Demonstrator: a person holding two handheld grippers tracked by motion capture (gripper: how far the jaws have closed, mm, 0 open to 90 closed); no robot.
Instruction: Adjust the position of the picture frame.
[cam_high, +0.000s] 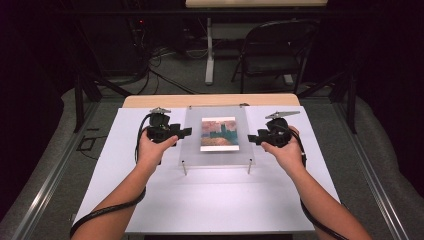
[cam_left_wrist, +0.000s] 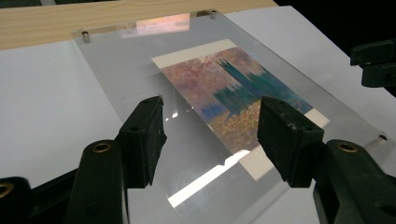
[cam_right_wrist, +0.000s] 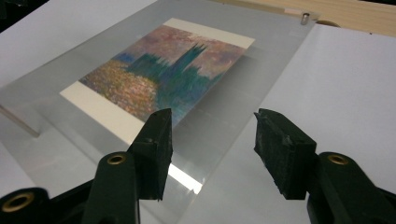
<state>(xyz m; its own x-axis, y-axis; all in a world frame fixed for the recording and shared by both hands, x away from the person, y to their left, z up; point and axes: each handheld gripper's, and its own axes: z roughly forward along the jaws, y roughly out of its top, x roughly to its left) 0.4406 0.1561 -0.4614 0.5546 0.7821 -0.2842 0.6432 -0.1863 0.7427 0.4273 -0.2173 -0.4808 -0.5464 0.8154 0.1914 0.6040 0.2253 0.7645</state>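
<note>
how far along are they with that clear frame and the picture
Done: the picture lies flat under the clear panel, which sits on its corner pins. In hand: nothing yet; the left gripper and right gripper flank the panel's sides, jaws open and empty. Left: gripping the panel itself.

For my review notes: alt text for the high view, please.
A person's two hands each hold a black gripper, the left gripper and right gripper open on either side of a clear frame holding a print. The frame stands on pins above a white table; a chair stands beyond.
</note>
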